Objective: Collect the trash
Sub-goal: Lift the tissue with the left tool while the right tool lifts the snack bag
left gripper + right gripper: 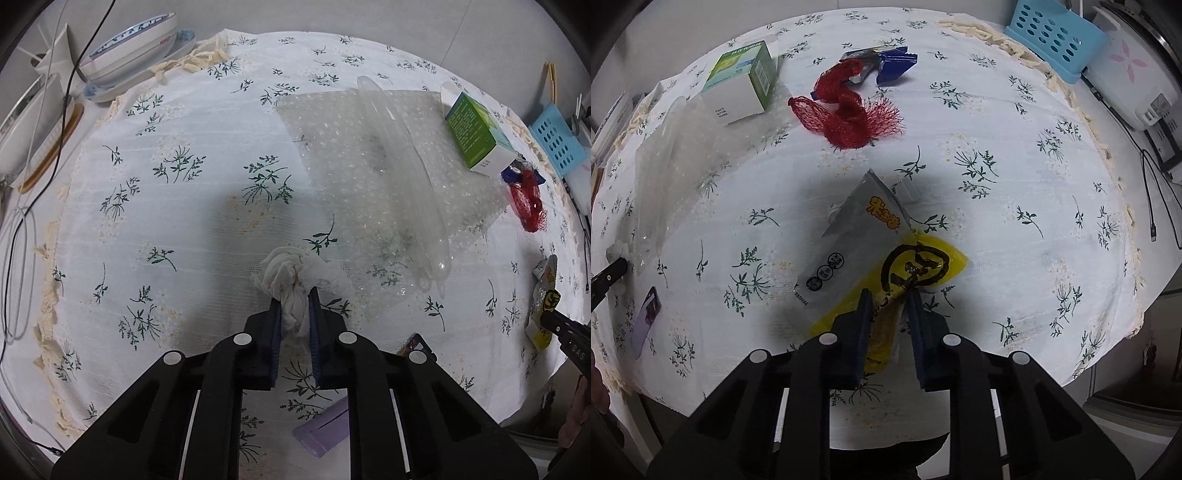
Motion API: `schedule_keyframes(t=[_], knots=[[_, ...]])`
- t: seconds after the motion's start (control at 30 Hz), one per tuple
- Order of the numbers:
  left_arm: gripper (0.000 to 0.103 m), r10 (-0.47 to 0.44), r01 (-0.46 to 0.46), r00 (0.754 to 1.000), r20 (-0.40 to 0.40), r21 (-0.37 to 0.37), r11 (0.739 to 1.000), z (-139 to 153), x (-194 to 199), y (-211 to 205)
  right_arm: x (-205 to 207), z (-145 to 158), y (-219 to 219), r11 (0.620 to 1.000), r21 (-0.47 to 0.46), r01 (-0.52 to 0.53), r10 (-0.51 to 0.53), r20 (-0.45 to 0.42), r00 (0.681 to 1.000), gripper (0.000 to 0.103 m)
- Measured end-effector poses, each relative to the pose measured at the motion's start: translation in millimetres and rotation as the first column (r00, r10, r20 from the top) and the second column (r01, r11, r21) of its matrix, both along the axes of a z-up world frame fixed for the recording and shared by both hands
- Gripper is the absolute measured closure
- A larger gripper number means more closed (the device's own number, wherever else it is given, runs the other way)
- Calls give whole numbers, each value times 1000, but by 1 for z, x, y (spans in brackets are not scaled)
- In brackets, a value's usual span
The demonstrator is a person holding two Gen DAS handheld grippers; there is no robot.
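the left gripper (pixel 294 301) pinches a crumpled white tissue (pixel 291 280) on the floral tablecloth (pixel 177 206). beyond lie bubble wrap (pixel 354 147), a green-and-white carton (pixel 476 134) and red mesh netting (pixel 526 201); stacked bowls (pixel 133 44) sit far left.

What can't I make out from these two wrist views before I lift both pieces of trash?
- No trash bin or bag appears in either view.
- Purple packet: left wrist view, mostly behind the left gripper, which is shut on the crumpled tissue.
- Yellow snack wrapper: its near end is hidden by the right gripper, shut on it.
- Print on the green-and-white box: too small to read.
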State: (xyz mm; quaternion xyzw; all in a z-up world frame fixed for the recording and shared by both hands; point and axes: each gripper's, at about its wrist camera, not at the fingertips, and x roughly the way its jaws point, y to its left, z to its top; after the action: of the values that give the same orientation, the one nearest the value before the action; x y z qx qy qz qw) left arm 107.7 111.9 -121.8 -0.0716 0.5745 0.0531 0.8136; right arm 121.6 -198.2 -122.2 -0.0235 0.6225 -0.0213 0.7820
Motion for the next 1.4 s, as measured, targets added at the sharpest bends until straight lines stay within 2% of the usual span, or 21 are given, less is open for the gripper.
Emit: schedule_keyframes(t=[0.2, 0.8, 1.4], knots=[[93, 1, -1, 1000, 18, -18, 1000, 10, -3, 1, 1, 3, -6, 1000, 27, 10, -10, 15, 1000, 90], [93, -19, 21, 998, 59, -48, 999, 33, -18, -4, -7, 24, -10, 998, 53, 16, -19, 63, 998, 92], [93, -21, 26, 995, 94, -58, 998, 58, -51, -23, -31, 60, -17, 996, 81, -23, 12, 140, 990, 93]])
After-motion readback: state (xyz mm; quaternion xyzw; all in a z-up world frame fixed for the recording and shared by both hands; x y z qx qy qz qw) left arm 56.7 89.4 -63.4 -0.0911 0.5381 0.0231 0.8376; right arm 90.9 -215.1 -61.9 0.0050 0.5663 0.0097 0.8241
